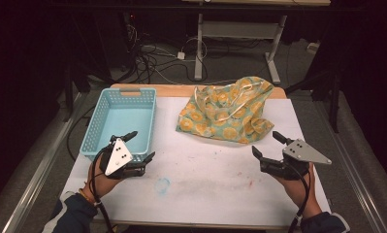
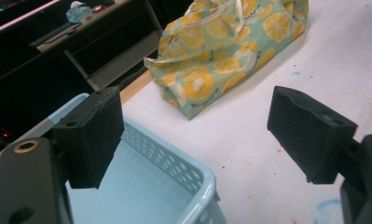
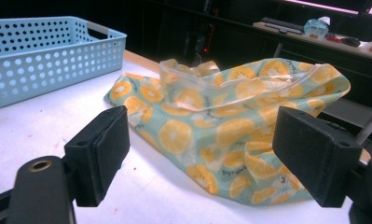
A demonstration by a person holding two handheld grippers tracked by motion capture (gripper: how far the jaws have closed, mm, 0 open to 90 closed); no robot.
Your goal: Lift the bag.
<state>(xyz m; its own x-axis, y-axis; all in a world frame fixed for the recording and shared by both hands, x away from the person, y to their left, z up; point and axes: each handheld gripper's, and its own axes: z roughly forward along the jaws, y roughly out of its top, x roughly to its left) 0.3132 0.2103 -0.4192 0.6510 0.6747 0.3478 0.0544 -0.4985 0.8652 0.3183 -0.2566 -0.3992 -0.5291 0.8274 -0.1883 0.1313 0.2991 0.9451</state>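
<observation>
A teal cloth bag printed with orange slices point(image 1: 227, 110) lies slumped at the back right of the white table point(image 1: 205, 179), its mouth and pale drawstring facing up. The bag point(image 2: 225, 46) lies beyond my left jaws, and the bag point(image 3: 230, 126) sits close ahead of my right jaws. A light blue perforated basket point(image 1: 120, 121) stands at the back left with nothing in it. My left gripper point(image 1: 141, 145) hovers open over the basket's near right corner point(image 2: 197, 182). My right gripper point(image 1: 267, 144) is open, just in front of the bag, nothing between its pads.
Faint blue and red stains mark the table top point(image 1: 163, 184). Behind the table are desk legs point(image 1: 199, 48) and tangled cables point(image 1: 147, 58) on the floor. A dark shelf with small items point(image 3: 314, 28) runs behind the bag.
</observation>
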